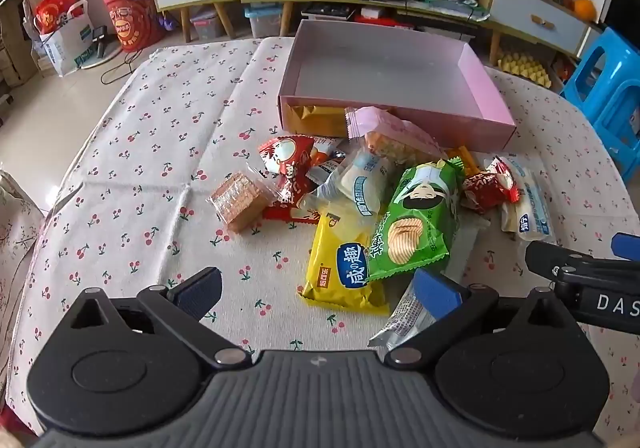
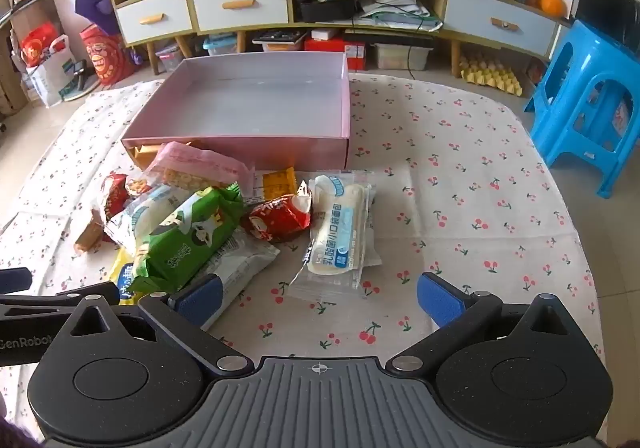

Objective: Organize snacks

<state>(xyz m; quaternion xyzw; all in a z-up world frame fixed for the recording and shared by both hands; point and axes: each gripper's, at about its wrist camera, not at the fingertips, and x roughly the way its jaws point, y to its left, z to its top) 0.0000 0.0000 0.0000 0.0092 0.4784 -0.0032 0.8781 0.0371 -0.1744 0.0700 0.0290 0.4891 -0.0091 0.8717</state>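
Observation:
A heap of snack packets lies on the cherry-print tablecloth in front of an empty pink box [image 1: 486, 75] [image 2: 347, 103]. The heap holds a green chip bag [image 1: 416, 219] [image 2: 188, 236], a yellow cracker pack [image 1: 340, 268], a red packet [image 1: 286, 163] [image 2: 280, 217], a pink packet [image 1: 384, 127] [image 2: 196, 163], a wafer block [image 1: 238, 199] and a white bread pack [image 2: 344, 228] [image 1: 528, 203]. My left gripper [image 1: 320, 294] is open and empty, just short of the yellow pack. My right gripper [image 2: 320, 298] is open and empty, just short of the white bread pack.
A blue plastic stool [image 2: 588, 99] [image 1: 608, 95] stands at the table's right. A low cabinet with drawers [image 2: 240, 7] runs along the back wall. Red bags [image 1: 132, 19] sit on the floor at the left.

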